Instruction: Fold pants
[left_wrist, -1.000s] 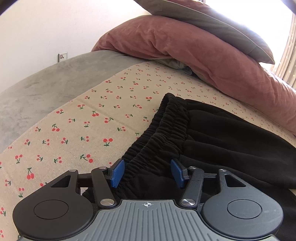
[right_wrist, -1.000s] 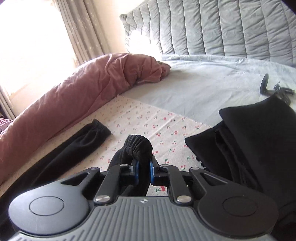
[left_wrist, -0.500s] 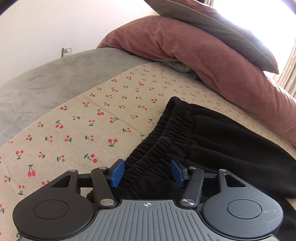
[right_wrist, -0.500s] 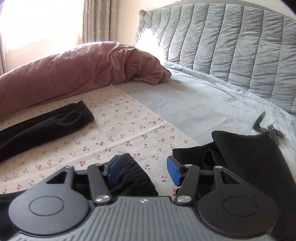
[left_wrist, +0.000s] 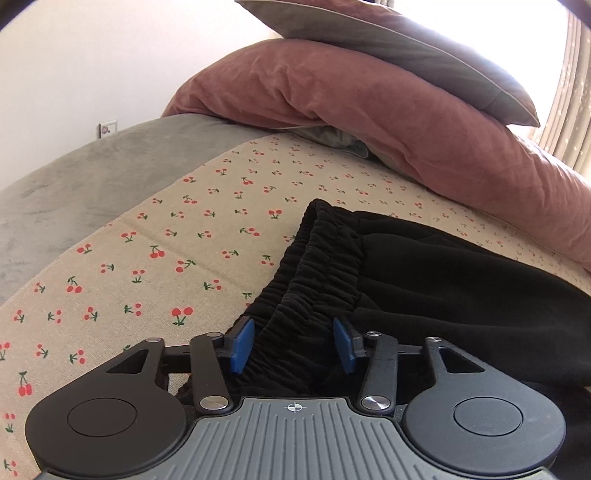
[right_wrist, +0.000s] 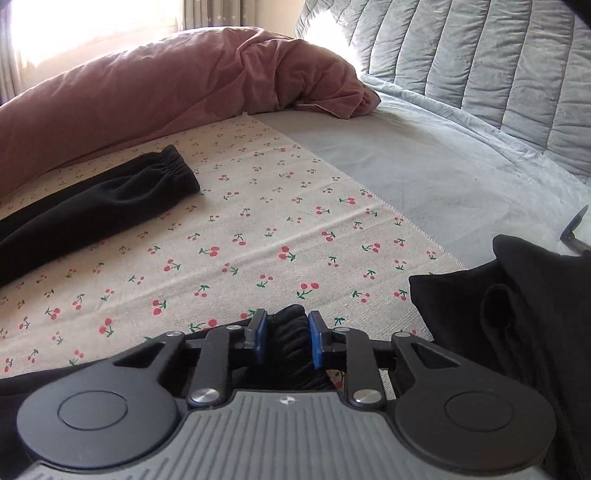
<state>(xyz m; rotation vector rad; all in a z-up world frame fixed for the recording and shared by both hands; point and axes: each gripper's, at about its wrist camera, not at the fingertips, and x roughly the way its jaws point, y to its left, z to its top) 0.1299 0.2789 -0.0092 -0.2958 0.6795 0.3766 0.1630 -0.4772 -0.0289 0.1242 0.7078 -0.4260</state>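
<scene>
Black pants (left_wrist: 424, 280) lie on a cherry-print cloth (left_wrist: 155, 258) on the bed. Their elastic waistband (left_wrist: 317, 266) runs toward my left gripper (left_wrist: 293, 345), which is open with the waistband between its blue pads, not clamped. In the right wrist view one pant leg with its cuff (right_wrist: 162, 177) lies at the left. My right gripper (right_wrist: 284, 338) is shut on the other black cuff (right_wrist: 291, 334), low over the cloth (right_wrist: 258, 251).
A pink duvet (left_wrist: 369, 122) and a grey pillow (left_wrist: 388, 48) lie behind the pants. A stack of folded black clothes (right_wrist: 517, 314) sits at the right. A grey quilted headboard (right_wrist: 480, 62) and a small black tool (right_wrist: 572, 229) are farther right.
My right gripper opened and let the cuff drop, then closed on it again lower down. My left gripper stayed open and shifted slightly along the waistband.
</scene>
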